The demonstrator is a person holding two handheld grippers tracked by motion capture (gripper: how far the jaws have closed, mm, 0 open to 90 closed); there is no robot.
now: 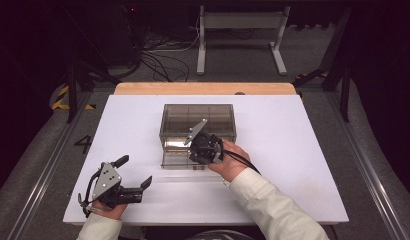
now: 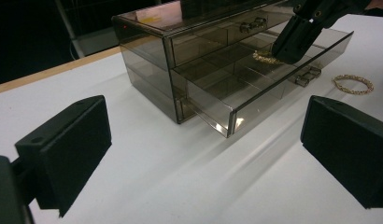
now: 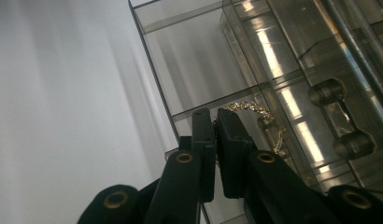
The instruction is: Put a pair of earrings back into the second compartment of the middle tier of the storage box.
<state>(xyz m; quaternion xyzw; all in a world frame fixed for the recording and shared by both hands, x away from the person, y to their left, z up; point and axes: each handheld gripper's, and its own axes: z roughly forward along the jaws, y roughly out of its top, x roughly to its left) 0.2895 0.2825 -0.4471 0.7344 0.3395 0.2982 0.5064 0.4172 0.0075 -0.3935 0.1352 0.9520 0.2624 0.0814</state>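
Note:
A smoky clear drawer box [image 1: 198, 114] stands mid-table with its lower drawer [image 2: 236, 88] pulled out toward me. My right gripper [image 1: 202, 150] reaches down into that open drawer; its jaws are shut on a thin gold chain [image 3: 251, 108], which hangs over a divided compartment [image 3: 199, 79]. The same chain [image 2: 264, 57] shows at the jaw tips in the left gripper view. A second gold bracelet [image 2: 353, 84] lies on the white table beside the drawer's front. My left gripper [image 1: 137, 170] rests near the table's front left, open and holding nothing [image 2: 204, 135].
The white tabletop [image 1: 293, 150] has free room left and right of the box. A wooden strip [image 1: 203, 88] runs along its far edge. Beyond it are a white frame [image 1: 240, 35] and cables on the dark floor.

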